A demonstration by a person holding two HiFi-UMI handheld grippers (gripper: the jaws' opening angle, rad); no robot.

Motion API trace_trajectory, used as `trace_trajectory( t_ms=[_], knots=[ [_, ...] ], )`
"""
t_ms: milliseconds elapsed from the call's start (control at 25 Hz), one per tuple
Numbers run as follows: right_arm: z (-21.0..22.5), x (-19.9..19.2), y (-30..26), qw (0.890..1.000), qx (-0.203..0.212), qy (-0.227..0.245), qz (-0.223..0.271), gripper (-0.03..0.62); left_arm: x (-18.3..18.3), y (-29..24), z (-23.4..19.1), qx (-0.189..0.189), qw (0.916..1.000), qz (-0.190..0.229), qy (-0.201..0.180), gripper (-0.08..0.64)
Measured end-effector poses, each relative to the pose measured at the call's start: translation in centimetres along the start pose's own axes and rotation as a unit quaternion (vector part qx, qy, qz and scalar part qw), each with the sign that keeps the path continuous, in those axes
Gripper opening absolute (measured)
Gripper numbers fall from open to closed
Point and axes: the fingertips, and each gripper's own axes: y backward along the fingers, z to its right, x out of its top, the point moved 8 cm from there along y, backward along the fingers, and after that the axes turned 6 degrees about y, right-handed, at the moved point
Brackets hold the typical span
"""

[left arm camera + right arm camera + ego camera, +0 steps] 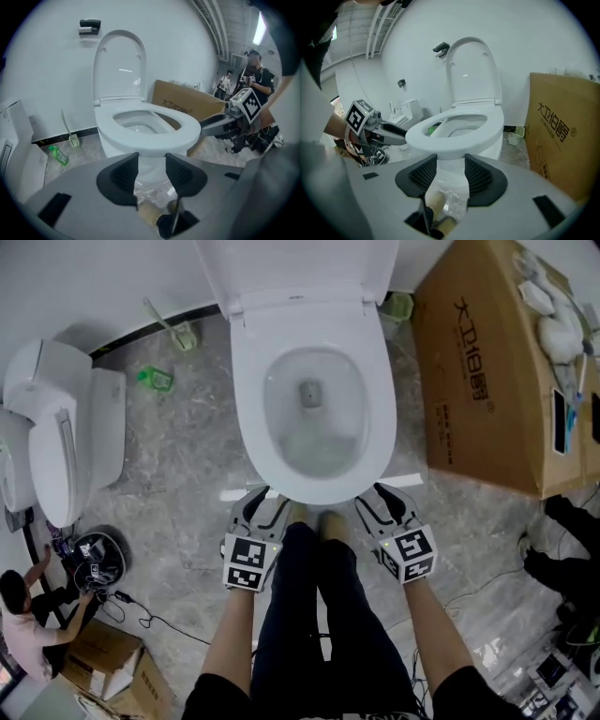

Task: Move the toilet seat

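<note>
Now two claws wait at the front of the toilet

So the toilet seat (pixel 247 418) lies flat on the bowl, and the lid (pixel 295 273) stands up against the wall behind it. The left claw (pixel 260 509) and the right claw (pixel 382 505) are low at the front edge of the seat, one on each side of the person's legs. The pads of both claws stand apart. Nothing is between them, and the seat is not held.

What could go wrong? I think the seat is smooth and round, so a claw could slip off if it bites only the thin edge. If one claw lifts and the other does not, the seat may twist on its hinge. If a claw lets go halfway up, the seat could drop and bang on the bowl. The cardboard box (pixel 487 371) is near the right side, so that arm has little room there.

The head view looks down into the bowl and shows a second toilet (pixel 66 427) and a green bottle (pixel 155 379) on the floor. It does not show the gap between the pads. The left gripper view does: its pads are apart, the seat's front edge is above and past them, and people (pixel 253 70) stand far off. The right gripper view shows the same gap for its own pads, and the lid from the front.
</note>
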Motion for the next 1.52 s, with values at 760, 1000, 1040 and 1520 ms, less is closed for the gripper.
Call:
trace_trajectory(
  t_ms=[760,1000,1040,1520],
  knots=[
    [-0.4,9.1,4.7,0.998,-0.019,0.001,0.062,0.187,8.5,5.6,0.5,-0.005,0.9986,0.052,-0.002,0.173],
    [0.1,12.4,5.7,0.996,-0.017,-0.003,0.091,0.187,11.8,7.0,0.1,-0.011,0.9972,0.074,-0.005,0.173],
    [0.1,13.0,5.9,0.995,-0.017,-0.004,0.094,0.187,12.4,7.3,0.0,-0.011,0.997,0.076,-0.003,0.173],
    [1.2,20.3,6.9,0.991,-0.032,0.022,0.125,0.169,18.8,9.1,-1.4,-0.011,0.9914,0.131,0.003,0.169]
  ],
)
